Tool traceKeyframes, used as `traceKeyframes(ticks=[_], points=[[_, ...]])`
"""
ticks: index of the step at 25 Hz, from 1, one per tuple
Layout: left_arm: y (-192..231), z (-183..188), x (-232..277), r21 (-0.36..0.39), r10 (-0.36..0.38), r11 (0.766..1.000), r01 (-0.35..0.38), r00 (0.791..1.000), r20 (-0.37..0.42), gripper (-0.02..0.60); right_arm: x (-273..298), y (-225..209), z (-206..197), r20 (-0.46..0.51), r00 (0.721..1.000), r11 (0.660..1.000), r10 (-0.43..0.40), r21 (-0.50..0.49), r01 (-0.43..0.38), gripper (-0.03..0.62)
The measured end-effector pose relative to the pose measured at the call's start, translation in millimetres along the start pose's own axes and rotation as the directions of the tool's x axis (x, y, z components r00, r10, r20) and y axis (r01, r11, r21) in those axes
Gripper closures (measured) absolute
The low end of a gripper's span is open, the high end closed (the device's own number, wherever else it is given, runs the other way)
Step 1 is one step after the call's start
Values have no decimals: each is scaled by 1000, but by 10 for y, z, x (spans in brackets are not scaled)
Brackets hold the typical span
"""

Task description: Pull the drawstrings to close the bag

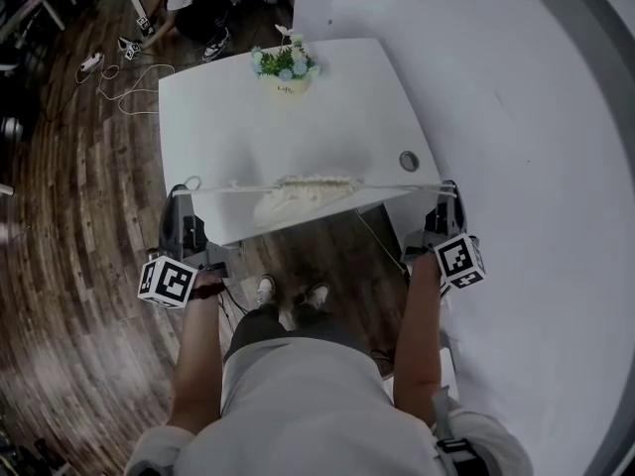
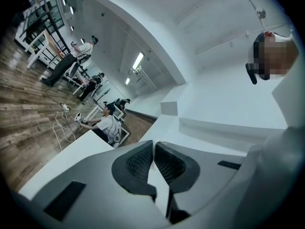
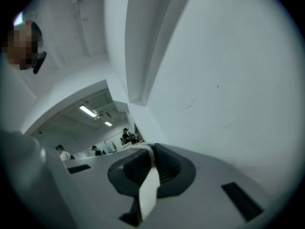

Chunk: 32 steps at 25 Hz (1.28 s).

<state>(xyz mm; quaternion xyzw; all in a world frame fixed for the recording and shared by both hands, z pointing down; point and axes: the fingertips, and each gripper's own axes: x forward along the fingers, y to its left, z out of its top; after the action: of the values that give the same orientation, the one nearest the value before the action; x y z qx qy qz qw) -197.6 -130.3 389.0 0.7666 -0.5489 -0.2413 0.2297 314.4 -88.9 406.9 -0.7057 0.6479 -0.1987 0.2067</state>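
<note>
A cream drawstring bag lies at the near edge of the white table, its mouth gathered tight. Its white drawstrings run taut in one line to both sides. My left gripper is off the table's near left corner, jaws shut, with the left cord's loop at its tips. In the left gripper view the pads meet and the cord does not show. My right gripper is off the near right corner. In the right gripper view it is shut on the white cord.
A small pot of flowers stands at the table's far edge, and a round cable hole is near the right side. A person crouches on the wooden floor beyond, with cables nearby. A white wall rises on the right.
</note>
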Motion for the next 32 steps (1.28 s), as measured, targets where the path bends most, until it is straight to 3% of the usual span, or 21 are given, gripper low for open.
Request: traceKeyframes(ticks=[7, 18, 26, 32], points=[[153, -61, -65, 66, 30, 997, -28, 999, -33, 558, -51, -95, -37, -37, 999, 997, -17, -71, 15, 556], [178, -39, 6, 118, 34, 993, -28, 998, -47, 558, -136, -376, 91, -28, 998, 995, -55, -83, 52, 556], [255, -112, 9, 42, 51, 998, -49, 997, -49, 558, -133, -427, 193, -17, 998, 996, -62, -65, 61, 556], [353, -87, 11, 30, 78, 997, -77, 996, -45, 558, -39, -392, 180, -36, 998, 994, -47, -98, 43, 556]])
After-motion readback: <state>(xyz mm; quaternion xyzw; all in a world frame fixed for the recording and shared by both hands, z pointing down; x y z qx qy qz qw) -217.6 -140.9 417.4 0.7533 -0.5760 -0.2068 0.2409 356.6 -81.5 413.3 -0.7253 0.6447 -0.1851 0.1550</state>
